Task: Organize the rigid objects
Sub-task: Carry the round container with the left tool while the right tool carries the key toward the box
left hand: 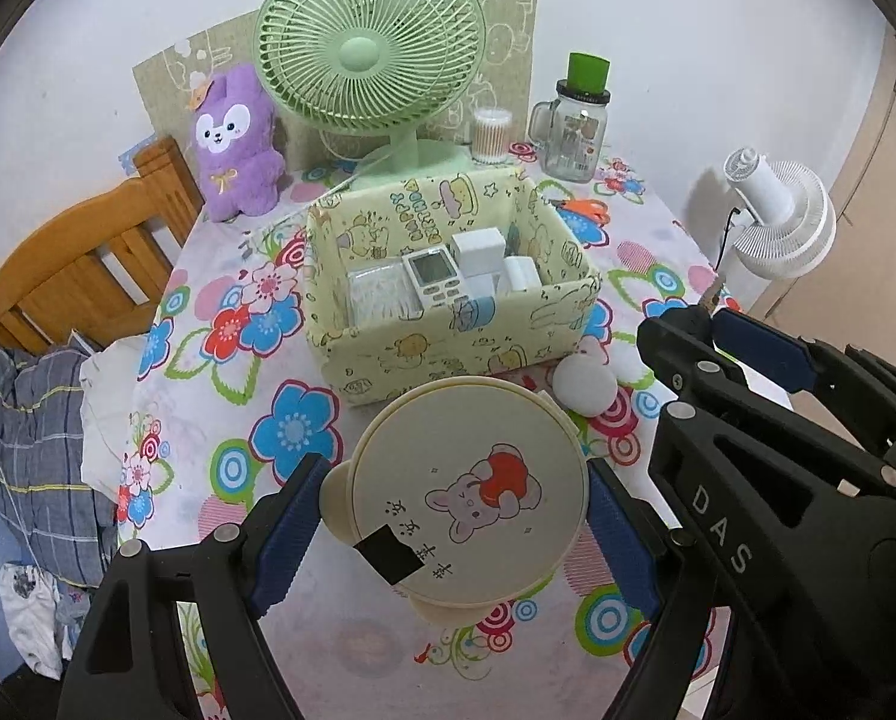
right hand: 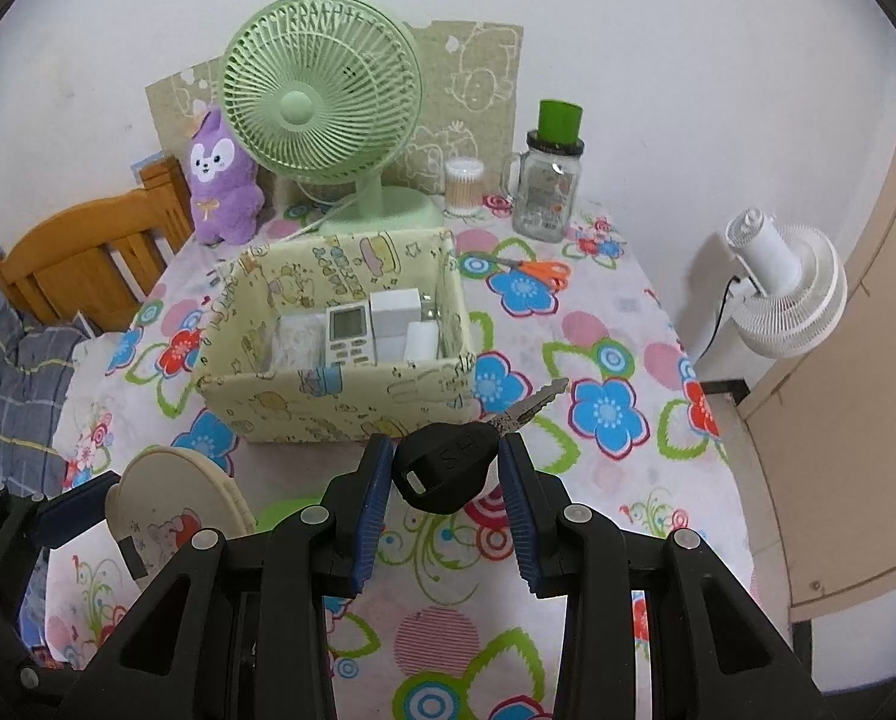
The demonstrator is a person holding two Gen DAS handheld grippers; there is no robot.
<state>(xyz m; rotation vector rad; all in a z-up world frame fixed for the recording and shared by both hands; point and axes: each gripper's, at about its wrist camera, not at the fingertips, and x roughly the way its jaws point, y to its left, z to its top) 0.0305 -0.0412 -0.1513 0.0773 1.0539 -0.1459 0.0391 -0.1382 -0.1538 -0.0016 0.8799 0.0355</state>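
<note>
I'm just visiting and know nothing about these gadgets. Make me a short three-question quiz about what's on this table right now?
1. True or false: the left gripper holds a round cream container.
2. What is between the jaws of the right gripper? A) scissors B) black-headed key C) remote
3. Fill in: the remote control lies inside the yellow ____.

Key: 1 true; 2 B; 3 box.

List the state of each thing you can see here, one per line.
left gripper: shut on round lidded container
right gripper: shut on key
storage box: open-topped, partly filled
glass jar: lidded, upright
green fan: upright
scissors: lying flat
</note>
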